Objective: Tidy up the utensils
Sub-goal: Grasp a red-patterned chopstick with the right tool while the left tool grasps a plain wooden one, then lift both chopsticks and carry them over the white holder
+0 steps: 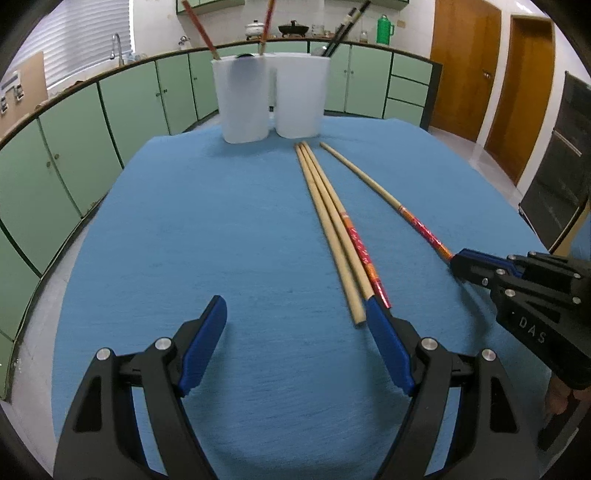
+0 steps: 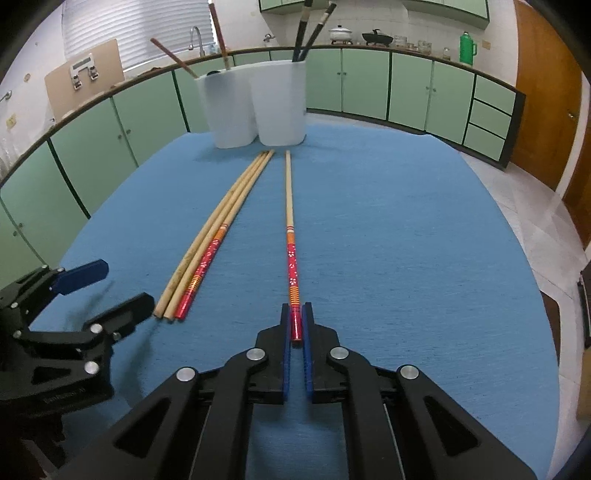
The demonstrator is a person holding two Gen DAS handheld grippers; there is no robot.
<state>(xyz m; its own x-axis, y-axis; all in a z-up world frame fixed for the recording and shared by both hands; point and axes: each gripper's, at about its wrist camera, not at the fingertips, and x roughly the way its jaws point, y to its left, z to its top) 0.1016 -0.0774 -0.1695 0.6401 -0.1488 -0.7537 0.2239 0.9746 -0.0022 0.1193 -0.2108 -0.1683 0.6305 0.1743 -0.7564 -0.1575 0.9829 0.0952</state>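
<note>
My right claw (image 2: 296, 325) is pinched on the red, flower-patterned end of a single chopstick (image 2: 289, 206), which lies flat on the blue cloth (image 2: 406, 240) and points straight away from me toward the white holders. Both blue pads press against that painted tip from either side.

My left claw (image 1: 295, 314) stands spread wide over the cloth with nothing between its pads. Its right finger (image 1: 384, 328) sits just at the near ends of a bundle of three chopsticks (image 1: 332, 229), two plain wooden ones and one with a red patterned grip, lying side by side and touching. Whether that finger actually touches them I cannot tell.

The single chopstick lies to the right of the bundle, apart from it, and both run toward the far edge of the cloth.

There stand two white holder cups (image 2: 258, 107), touching each other. The left cup holds two red-handled chopsticks (image 2: 195, 48) leaning outward; the right cup holds two black chopsticks (image 2: 310, 29).

Green cabinets (image 2: 369, 81) run along behind the table.
</note>
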